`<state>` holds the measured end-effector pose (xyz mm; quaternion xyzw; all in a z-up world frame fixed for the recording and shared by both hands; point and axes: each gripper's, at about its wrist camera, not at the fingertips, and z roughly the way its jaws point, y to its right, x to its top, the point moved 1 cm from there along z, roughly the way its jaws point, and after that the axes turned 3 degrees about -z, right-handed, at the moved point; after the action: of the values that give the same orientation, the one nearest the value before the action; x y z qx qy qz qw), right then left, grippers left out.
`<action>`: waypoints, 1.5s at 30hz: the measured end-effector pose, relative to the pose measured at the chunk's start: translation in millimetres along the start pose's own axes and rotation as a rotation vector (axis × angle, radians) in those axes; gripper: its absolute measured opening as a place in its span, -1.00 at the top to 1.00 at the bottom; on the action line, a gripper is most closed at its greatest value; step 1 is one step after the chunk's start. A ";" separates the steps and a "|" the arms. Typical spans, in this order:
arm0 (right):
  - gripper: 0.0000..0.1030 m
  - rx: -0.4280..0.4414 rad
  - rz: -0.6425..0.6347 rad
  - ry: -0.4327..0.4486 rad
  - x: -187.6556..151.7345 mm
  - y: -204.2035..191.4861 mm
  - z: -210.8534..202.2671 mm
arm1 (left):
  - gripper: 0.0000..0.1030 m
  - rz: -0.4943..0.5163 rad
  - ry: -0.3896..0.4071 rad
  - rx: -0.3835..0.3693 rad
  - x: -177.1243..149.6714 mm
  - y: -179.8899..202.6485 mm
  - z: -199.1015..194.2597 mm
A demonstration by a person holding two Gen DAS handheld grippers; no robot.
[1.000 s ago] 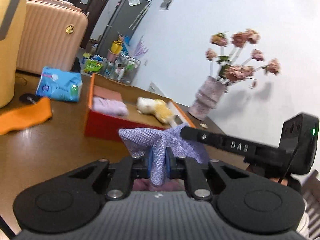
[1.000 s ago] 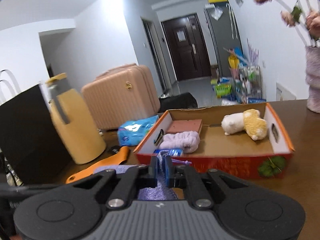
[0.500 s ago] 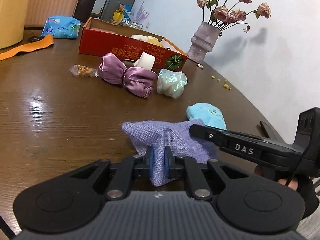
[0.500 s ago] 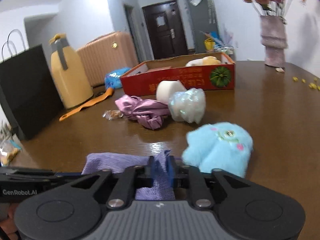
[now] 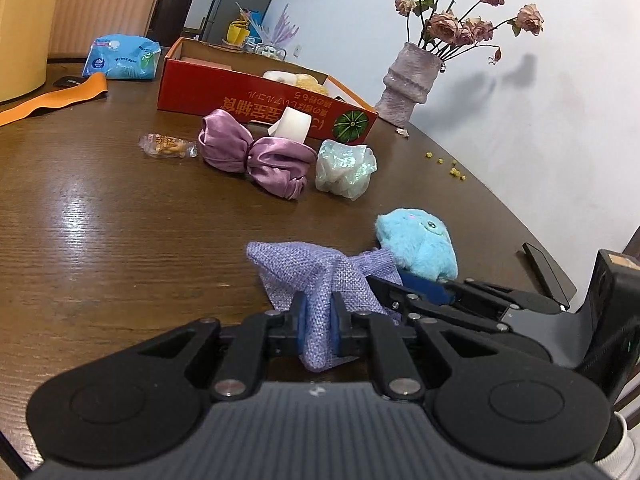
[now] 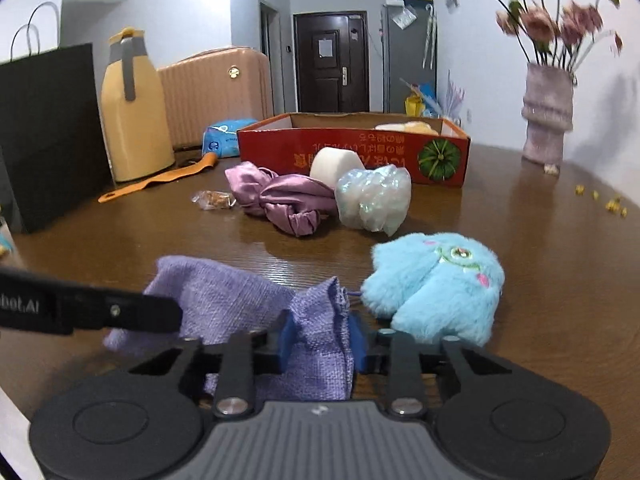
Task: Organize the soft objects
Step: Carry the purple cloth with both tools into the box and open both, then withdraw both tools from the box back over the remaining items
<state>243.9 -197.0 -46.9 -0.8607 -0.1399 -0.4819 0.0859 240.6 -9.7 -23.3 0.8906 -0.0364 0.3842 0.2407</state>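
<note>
While both grippers pinched it, the purple burlap pouch lay low over the near part of the brown table, its long axis running roughly side to side between the two tools. The left gripper was clamped on a fold at one end, blue pads pressed into the cloth. The right gripper gripped the gathered, frilled mouth of the pouch, which pointed toward the blue plush toy just beside it; whether mouth and toy touched could not be told.

From the left wrist view, the right tool's black fingers crossed in from the right, below the plush toy, and the pouch rose in a peaked ridge. Only the right wrist view showed the black paper bag and the yellow jug whole, and the drawstring end at the pouch mouth.

Farther back, in both views, lay a purple satin scrunchie, an iridescent wrapped bundle, a white roll and a snack packet, all near the red cardboard box. The vase of dried roses stood beyond the box.
</note>
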 end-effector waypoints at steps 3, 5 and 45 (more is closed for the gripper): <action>0.86 -0.015 -0.039 0.006 2.0 -3.9 -0.9 | 0.77 0.012 0.004 0.002 1.6 2.0 0.3; 0.93 -0.007 -0.024 0.013 7.1 -2.2 -2.4 | 0.77 0.035 0.012 0.000 5.2 4.3 -0.1; 0.27 -0.159 -0.030 -0.134 268.5 180.3 187.1 | -0.22 0.140 -0.079 0.044 284.7 7.9 228.4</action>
<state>586.2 -272.3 82.5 -0.8928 -0.1197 -0.4342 0.0007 590.8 -86.7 45.2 0.9054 -0.0995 0.3652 0.1921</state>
